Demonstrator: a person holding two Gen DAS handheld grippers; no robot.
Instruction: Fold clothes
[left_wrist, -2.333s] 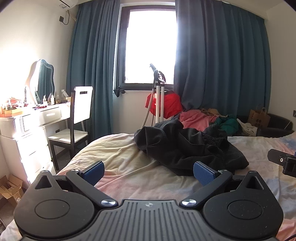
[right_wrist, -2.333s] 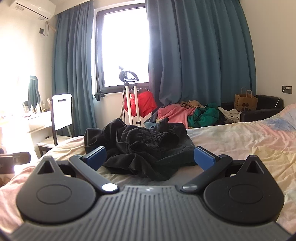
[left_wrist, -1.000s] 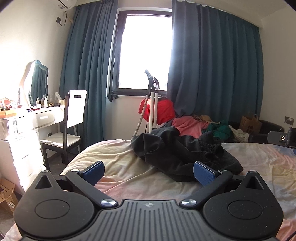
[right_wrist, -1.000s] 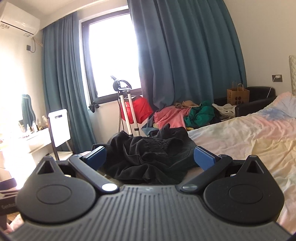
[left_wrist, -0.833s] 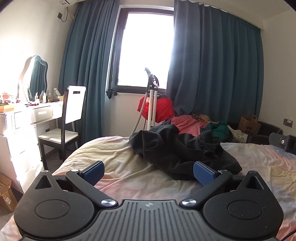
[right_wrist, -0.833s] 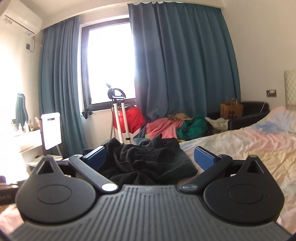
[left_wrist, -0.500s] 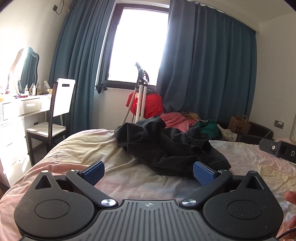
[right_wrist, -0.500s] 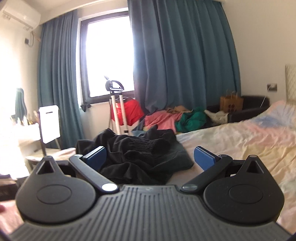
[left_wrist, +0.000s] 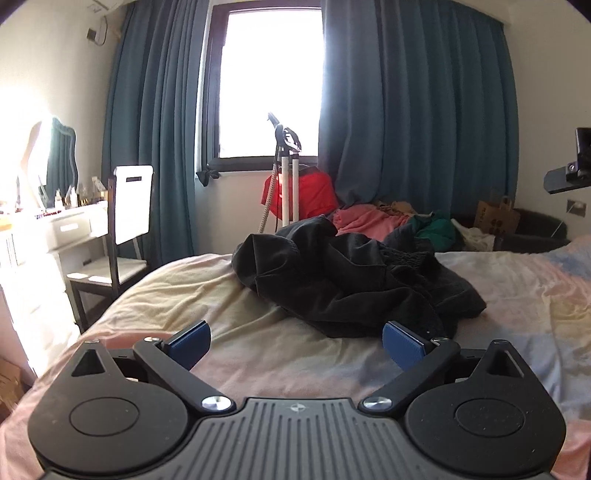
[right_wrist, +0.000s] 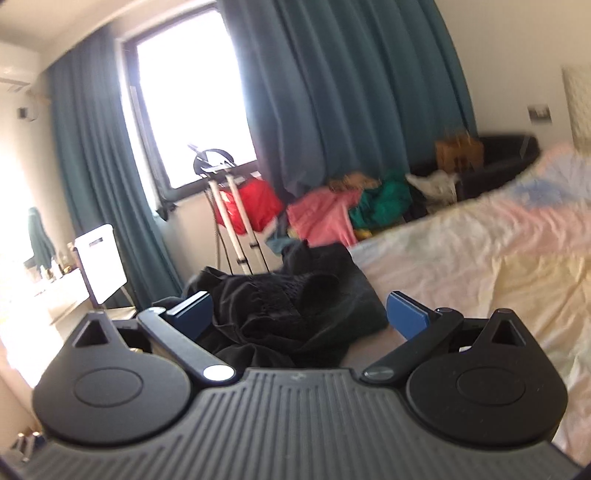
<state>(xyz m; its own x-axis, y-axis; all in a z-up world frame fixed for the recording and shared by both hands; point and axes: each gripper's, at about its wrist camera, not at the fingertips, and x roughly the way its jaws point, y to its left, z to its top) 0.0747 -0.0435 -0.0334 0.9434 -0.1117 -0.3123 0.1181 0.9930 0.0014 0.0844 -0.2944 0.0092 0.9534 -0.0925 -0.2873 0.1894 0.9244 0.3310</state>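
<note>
A crumpled black garment (left_wrist: 347, 280) lies in a heap on the bed (left_wrist: 207, 295) with a pale pastel sheet. My left gripper (left_wrist: 295, 341) is open and empty, held above the sheet just short of the heap's near edge. My right gripper (right_wrist: 297, 314) is open and empty, tilted, with the black garment (right_wrist: 288, 306) showing between its blue pads. Part of the right gripper shows at the far right of the left wrist view (left_wrist: 570, 166), raised high.
A pile of pink, green and red clothes (left_wrist: 373, 221) lies beyond the bed under the blue curtains. A garment steamer stand (left_wrist: 286, 177) stands by the window. A white chair (left_wrist: 125, 221) and a dresser (left_wrist: 44, 236) stand at the left. A dark armchair with a paper bag (left_wrist: 498, 218) is at the right.
The right gripper has risen and tilted, and its view is now blurred with motion. The left gripper's view swung back to the left. Both stay open.
</note>
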